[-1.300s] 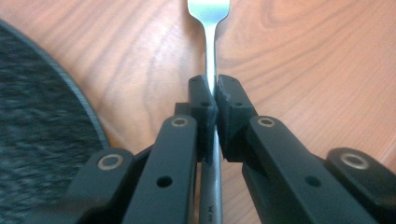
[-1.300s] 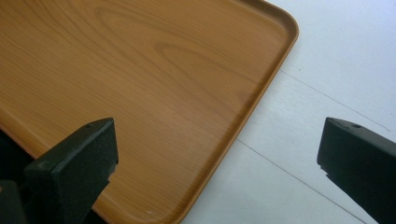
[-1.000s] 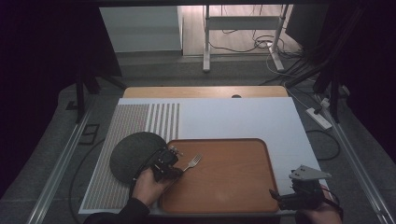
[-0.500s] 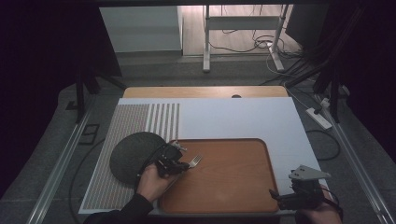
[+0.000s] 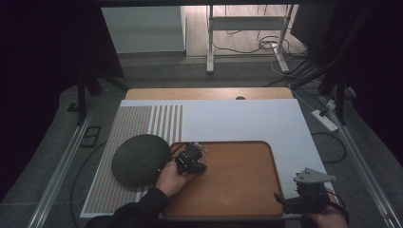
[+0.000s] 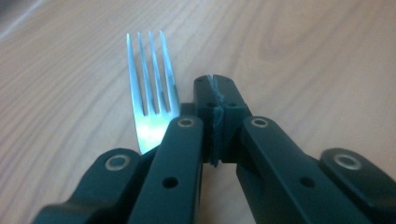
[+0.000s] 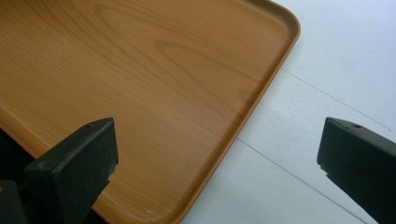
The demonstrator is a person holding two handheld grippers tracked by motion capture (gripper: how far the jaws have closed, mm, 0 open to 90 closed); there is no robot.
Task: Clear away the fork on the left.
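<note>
A metal fork [image 6: 149, 93] lies on the brown wooden tray [image 5: 237, 190], its tines pointing away just left of my left gripper's jaws. My left gripper [image 6: 215, 86] is shut, its jaw tips pressed together with the fork beside them rather than between them. From above, the left gripper [image 5: 196, 164] sits low over the tray's left part, with the fork's tines [image 5: 201, 149] at its far side. My right gripper [image 5: 280, 199] is open at the tray's near right corner. Its jaws [image 7: 217, 144] stand wide apart over the tray's edge [image 7: 261, 93], holding nothing.
A dark round dome-shaped object [image 5: 140, 159] rests on the white mat [image 5: 237, 118] just left of the tray, close to the left hand. A striped patch [image 5: 142, 123] covers the mat's left part. Cables and a power strip [image 5: 325, 119] lie off the table's right.
My left gripper has shifted a little right, farther over the tray, and the fork's tines now show at its far side instead of its right. The right gripper has stayed put.
</note>
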